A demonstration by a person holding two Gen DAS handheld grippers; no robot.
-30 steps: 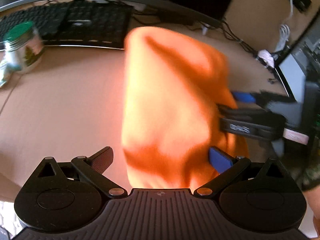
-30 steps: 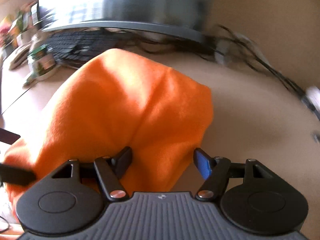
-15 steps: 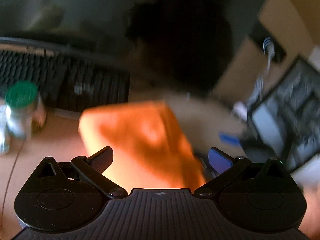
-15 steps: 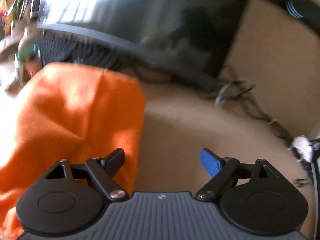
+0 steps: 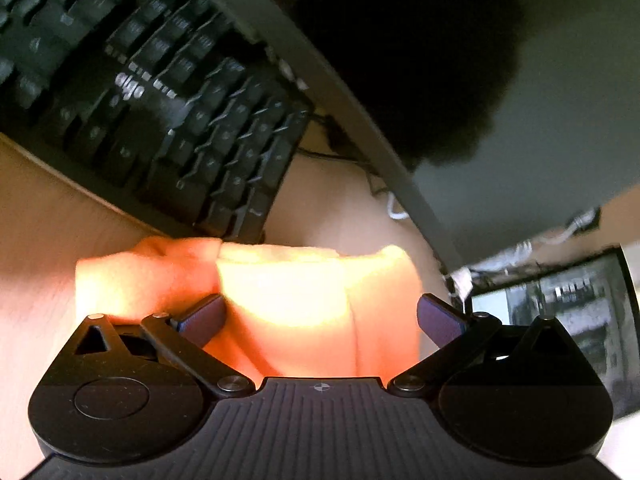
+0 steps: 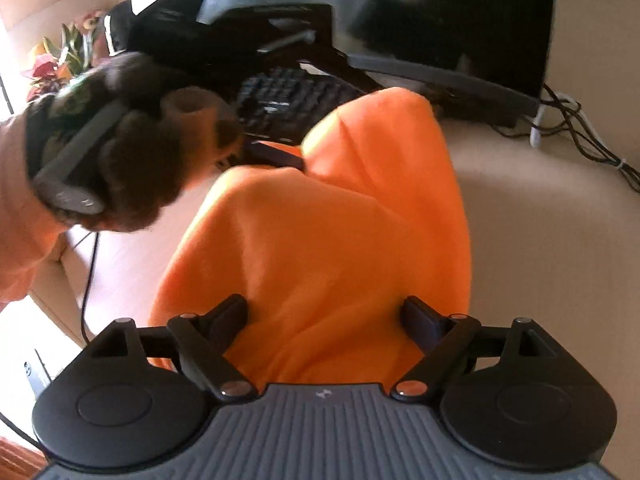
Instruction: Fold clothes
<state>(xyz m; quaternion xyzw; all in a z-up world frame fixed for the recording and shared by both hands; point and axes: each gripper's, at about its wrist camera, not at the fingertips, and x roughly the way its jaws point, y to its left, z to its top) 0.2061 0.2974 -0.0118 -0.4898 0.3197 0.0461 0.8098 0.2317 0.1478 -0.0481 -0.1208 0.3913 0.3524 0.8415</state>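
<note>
An orange cloth [image 6: 328,240] lies bunched and partly folded on the tan desk. In the left wrist view it shows as a bright, sunlit fold [image 5: 288,296] between the fingers. My left gripper [image 5: 320,316] is open, jaws wide on either side of the cloth's edge. My right gripper [image 6: 326,316] is open too, its fingers straddling the near end of the cloth. The hand holding the left gripper [image 6: 120,152] shows in the right wrist view at the cloth's far left end.
A black keyboard [image 5: 152,92] lies just beyond the cloth, also in the right wrist view [image 6: 292,100]. A dark monitor [image 6: 440,20] stands behind it. Cables [image 6: 580,136] trail at the right. A small screen [image 5: 560,312] stands at the right. Flowers [image 6: 60,60] sit far left.
Both grippers have swung round the cloth. The left one dropped low to the cloth's far edge by the keyboard; the right one moved back over the cloth's near end. Both jaws stay open.
</note>
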